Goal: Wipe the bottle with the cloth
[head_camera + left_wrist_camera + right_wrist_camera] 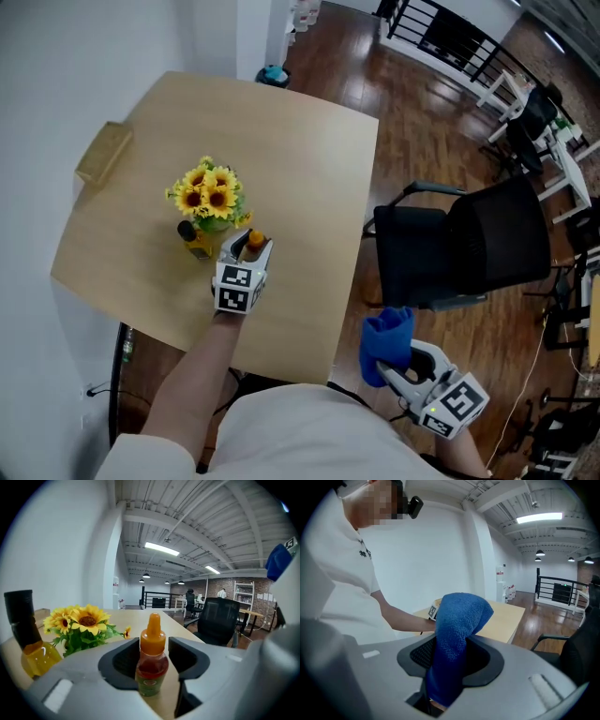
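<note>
**While the bottle sits in your left jaws, the cloth hangs off the table**

As the head view looks down, your left gripper [249,247] is out over the table [300,169], near its front edge, with the orange-capped bottle [255,240] between its jaws. Flowers [211,195] stand just behind it, and a yellow bottle [194,240] with a dark cap stands just beside them. A block [103,153] lies at the far left edge. Your right gripper [394,367] is off the table, low at your right side, with the blue cloth [386,339] bunched at its tip. A black chair [469,244] stands beyond it.

From the left gripper view, the bottle stands upright on the tabletop. Both jaws have closed to a narrow gap and press its sides, so you have hold of it.

From the right gripper view, the jaws are clamped on the cloth, which rises between them and folds over at the top. Well beyond it you can see your left arm [401,618] reaching over the table.
</note>
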`<state>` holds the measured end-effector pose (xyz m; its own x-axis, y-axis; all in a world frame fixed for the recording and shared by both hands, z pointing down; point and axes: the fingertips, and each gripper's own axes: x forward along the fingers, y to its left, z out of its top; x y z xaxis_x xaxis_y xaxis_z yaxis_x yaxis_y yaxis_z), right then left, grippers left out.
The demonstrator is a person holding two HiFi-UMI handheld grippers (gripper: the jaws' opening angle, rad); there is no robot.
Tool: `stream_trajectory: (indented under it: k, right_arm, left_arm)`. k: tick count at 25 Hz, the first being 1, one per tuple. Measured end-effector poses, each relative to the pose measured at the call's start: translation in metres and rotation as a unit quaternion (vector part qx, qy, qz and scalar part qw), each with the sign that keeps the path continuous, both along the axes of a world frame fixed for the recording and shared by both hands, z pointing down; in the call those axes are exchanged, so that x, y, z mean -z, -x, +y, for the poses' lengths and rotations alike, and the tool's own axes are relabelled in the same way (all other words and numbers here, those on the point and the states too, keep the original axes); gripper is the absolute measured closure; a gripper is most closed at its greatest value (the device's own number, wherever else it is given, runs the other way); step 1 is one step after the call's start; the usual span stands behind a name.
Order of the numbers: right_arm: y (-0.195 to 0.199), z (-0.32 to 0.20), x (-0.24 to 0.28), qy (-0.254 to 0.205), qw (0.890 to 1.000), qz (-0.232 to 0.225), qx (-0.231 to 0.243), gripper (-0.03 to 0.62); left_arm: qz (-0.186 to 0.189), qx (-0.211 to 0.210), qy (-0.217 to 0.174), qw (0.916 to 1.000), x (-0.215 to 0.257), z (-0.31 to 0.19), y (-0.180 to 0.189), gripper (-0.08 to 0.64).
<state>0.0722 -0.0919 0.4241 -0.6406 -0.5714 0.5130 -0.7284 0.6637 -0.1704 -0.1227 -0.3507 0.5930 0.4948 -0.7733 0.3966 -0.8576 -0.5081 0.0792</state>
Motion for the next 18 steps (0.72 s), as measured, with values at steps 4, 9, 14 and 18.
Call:
stream_trajectory:
  k: [4,9,14,18]
  right_arm:
    - [0.006,0.002,-0.001,0.006,1.0,0.008,-0.018,0.433]
    - [0.012,-0.005,-0.004,0.002,1.0,0.016,-0.019,0.433]
    - [0.032,-0.025,0.007,-0.028,1.0,0.004,0.011,0.433]
    - [0.057,-0.051,0.014,-0.057,0.997,-0.005,0.058,0.433]
  left_arm:
    - [0.0,-0.015,-0.007,0.9999,0.0,-0.003,0.003,0.396]
    - [0.004,-0.043,-0.007,0.999,0.013,0.005,-0.001,0.399]
    - [0.011,-0.075,-0.023,0.9968,0.058,0.032,-0.006,0.399]
    - [0.025,-0.101,-0.034,0.994,0.1,0.061,-0.011,0.399]
